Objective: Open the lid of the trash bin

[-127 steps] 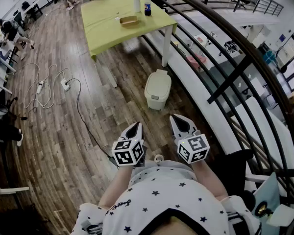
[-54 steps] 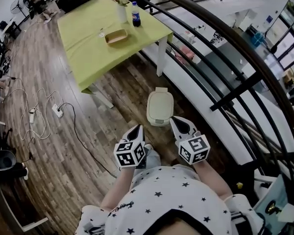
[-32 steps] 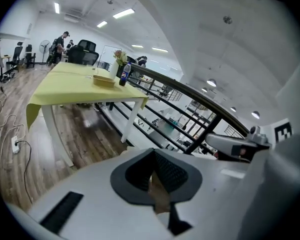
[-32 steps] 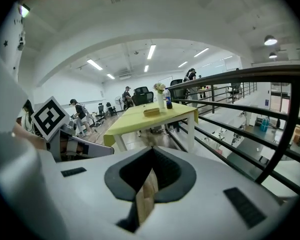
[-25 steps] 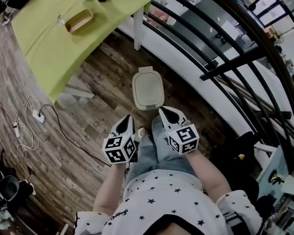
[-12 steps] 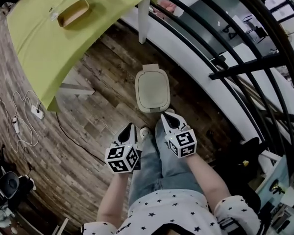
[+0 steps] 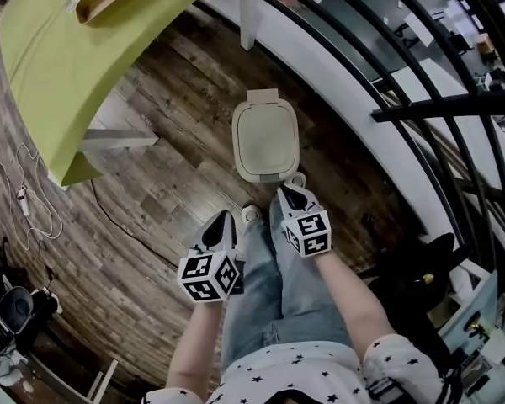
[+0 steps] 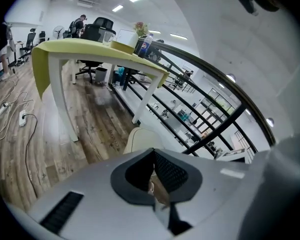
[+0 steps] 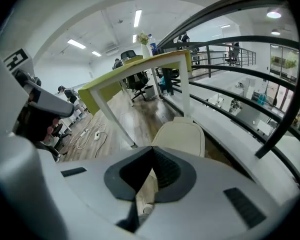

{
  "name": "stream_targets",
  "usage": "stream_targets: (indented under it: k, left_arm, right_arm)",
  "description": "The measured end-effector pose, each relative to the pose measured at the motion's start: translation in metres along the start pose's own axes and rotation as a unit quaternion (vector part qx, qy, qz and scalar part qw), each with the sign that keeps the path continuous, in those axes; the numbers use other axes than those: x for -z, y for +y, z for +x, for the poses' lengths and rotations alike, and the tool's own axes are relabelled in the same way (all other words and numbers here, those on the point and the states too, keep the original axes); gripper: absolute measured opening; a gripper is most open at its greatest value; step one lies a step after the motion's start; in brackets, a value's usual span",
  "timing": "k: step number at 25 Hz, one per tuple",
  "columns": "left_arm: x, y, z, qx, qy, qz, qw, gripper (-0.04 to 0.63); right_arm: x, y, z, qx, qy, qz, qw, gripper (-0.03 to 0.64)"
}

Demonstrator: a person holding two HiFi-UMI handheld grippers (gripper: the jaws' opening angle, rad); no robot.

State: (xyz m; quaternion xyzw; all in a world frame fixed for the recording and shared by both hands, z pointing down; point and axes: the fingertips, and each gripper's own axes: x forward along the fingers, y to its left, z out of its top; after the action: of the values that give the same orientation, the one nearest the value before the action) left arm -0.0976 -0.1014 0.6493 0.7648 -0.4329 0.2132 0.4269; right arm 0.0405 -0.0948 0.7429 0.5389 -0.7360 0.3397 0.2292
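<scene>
Head view: from above the person, facing steeply down; bin (image 7: 265,139) near, at 12 o'clock from centre; table (image 7: 50,66) at 10 o'clock; railing (image 7: 446,106) at 2 o'clock.
Left gripper view: low, facing about level along the left gripper (image 7: 225,220); bin edge just past the jaws at 12 o'clock, table at 11 o'clock.
Right gripper view: low, about level along the right gripper (image 7: 290,190); bin close at 1 o'clock, table at 11 o'clock.
Shared: all three show bin, table and railing; only the head view shows both grippers.
</scene>
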Motion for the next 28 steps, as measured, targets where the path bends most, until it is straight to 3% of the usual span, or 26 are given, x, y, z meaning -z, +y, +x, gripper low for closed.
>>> stream_targets:
  k: [28]
  left_arm:
    - [0.064,0.031,0.049,-0.006,0.028,-0.051,0.9983,0.012]
  right_arm:
    - [0.12,-0.042,0.109,0.019,0.108,0.0,0.994,-0.006]
